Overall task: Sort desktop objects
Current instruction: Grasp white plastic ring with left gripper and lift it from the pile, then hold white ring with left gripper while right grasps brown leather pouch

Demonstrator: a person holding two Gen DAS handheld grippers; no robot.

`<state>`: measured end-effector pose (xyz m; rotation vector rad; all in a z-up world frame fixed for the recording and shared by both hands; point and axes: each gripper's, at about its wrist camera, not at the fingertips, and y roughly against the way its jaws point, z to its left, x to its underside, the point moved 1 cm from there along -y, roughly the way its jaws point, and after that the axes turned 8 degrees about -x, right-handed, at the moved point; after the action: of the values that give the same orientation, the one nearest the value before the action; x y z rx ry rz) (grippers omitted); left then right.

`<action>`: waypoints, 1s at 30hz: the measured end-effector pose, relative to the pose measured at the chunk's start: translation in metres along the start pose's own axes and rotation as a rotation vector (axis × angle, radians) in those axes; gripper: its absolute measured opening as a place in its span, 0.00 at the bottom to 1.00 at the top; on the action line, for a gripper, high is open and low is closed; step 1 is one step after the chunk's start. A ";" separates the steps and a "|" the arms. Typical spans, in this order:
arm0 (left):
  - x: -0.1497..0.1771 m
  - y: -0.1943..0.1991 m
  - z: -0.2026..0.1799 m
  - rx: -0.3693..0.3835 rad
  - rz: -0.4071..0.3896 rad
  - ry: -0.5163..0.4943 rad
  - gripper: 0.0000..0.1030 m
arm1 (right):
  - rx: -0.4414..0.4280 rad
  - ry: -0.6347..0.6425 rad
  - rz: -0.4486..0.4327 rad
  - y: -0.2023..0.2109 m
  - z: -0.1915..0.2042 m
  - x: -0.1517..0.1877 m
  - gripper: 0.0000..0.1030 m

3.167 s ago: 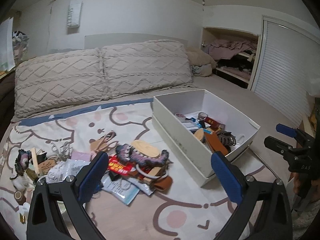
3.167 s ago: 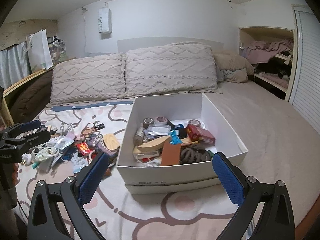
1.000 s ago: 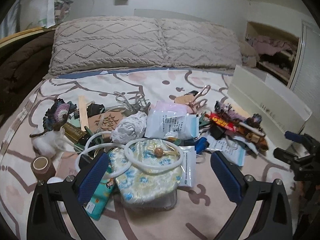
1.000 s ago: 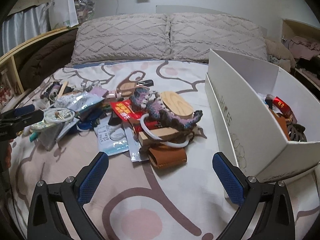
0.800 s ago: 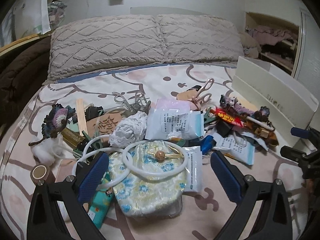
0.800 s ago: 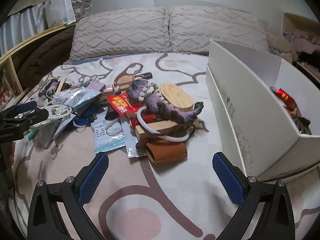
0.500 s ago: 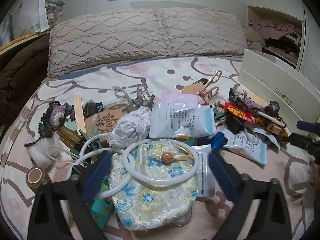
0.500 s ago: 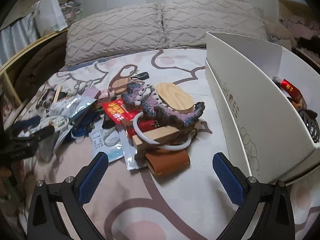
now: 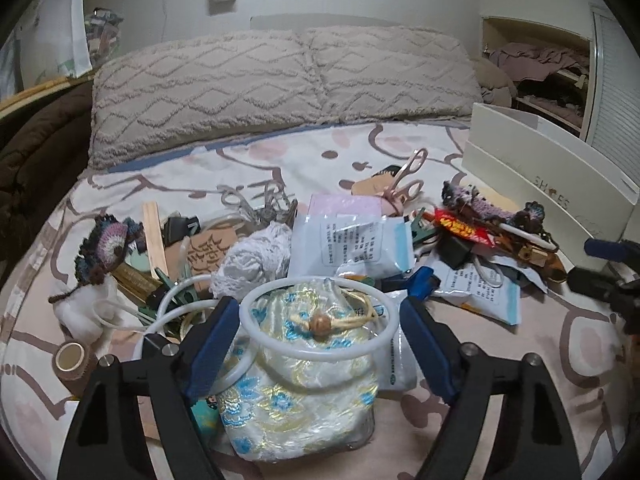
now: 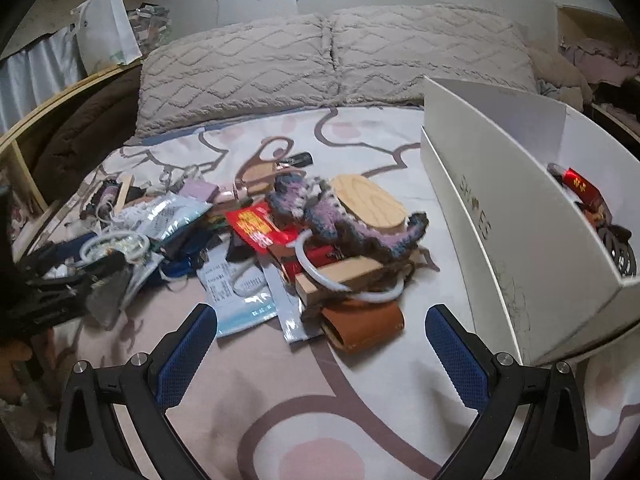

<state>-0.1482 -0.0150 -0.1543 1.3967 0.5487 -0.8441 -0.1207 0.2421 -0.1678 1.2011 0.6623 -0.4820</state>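
A pale silk pouch with blue flowers (image 9: 304,400) lies on the bedspread with a white ring (image 9: 320,354) resting on it. My left gripper (image 9: 316,310) straddles both. Its jaws are closing, the blue pads (image 9: 212,344) stand just beside the ring's edges, and I see no firm grip. My right gripper (image 10: 320,316) hangs open over bare bedspread, just short of a brown leather piece (image 10: 364,326) under a wooden block, a ring and a purple crochet piece (image 10: 340,220). The white box (image 10: 520,208) stands to the right, with several items inside.
Clutter covers the bedspread: mask packets (image 9: 352,240), pink scissors (image 9: 404,184), a white yarn wad (image 9: 256,256), a tape roll (image 9: 70,354), a red packet (image 10: 256,224), a wooden oval (image 10: 368,200). Two pillows (image 9: 280,80) line the back. A brown blanket (image 9: 36,140) lies at the left.
The left gripper's jaws have narrowed from wide apart to just outside the white ring, and it has come closer to the pouch. The right gripper has stayed open near the brown leather piece.
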 end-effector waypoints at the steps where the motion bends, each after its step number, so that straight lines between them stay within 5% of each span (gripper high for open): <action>1: 0.000 0.004 0.000 0.002 -0.009 -0.001 0.80 | 0.007 0.002 0.007 -0.001 -0.002 0.002 1.00; 11: 0.006 0.041 -0.006 0.083 -0.037 0.012 0.80 | 0.060 0.011 0.014 -0.001 -0.013 0.008 1.00; 15: 0.016 0.056 -0.020 0.144 -0.025 0.004 0.80 | 0.042 0.021 0.030 -0.005 -0.013 0.008 0.84; 26: 0.037 0.077 -0.064 0.282 0.025 -0.049 0.80 | 0.006 0.052 0.073 -0.017 -0.018 0.005 0.64; 27: 0.040 0.076 -0.066 0.287 0.035 -0.049 0.80 | 0.001 0.048 0.080 -0.019 -0.019 0.005 0.54; 30: 0.050 0.072 -0.068 0.299 0.073 -0.042 0.80 | -0.008 0.034 0.092 -0.022 -0.023 0.006 0.46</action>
<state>-0.0520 0.0399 -0.1568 1.6564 0.3457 -0.9209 -0.1356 0.2572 -0.1921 1.2288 0.6345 -0.3821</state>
